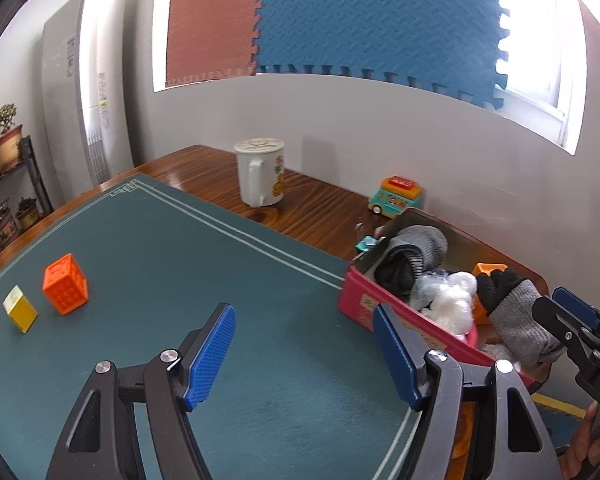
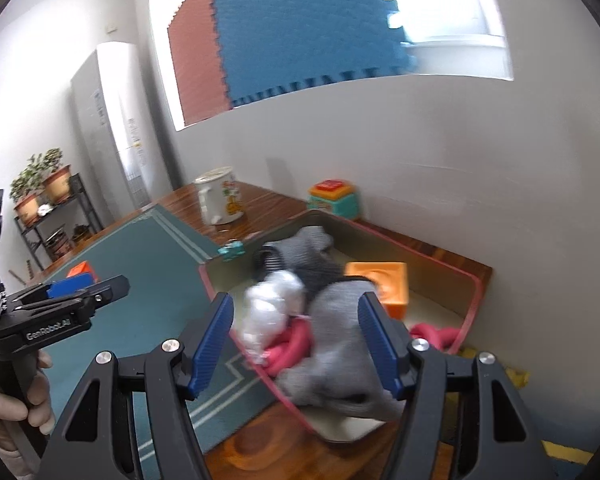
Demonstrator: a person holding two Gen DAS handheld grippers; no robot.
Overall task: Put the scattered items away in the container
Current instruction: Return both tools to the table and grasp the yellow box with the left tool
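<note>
A red tin box (image 1: 358, 300) stands at the right edge of the green mat; it also shows in the right wrist view (image 2: 474, 292). It holds grey socks (image 1: 420, 246), a crumpled clear plastic bag (image 1: 452, 300), an orange block (image 2: 384, 284) and a pink ring (image 2: 292, 344). A grey-and-black sock (image 2: 340, 344) drapes over the box's near rim. My right gripper (image 2: 296, 344) is open just above it, empty. My left gripper (image 1: 304, 352) is open over the mat, empty. An orange cube (image 1: 66, 284) and a yellow block (image 1: 20, 308) lie on the mat at the left.
A white mug (image 1: 262, 172) and a toy bus (image 1: 396, 196) stand on the wooden table (image 1: 320, 212) by the wall. A small teal item (image 1: 366, 244) lies behind the box. A plant shelf (image 1: 8, 184) stands far left.
</note>
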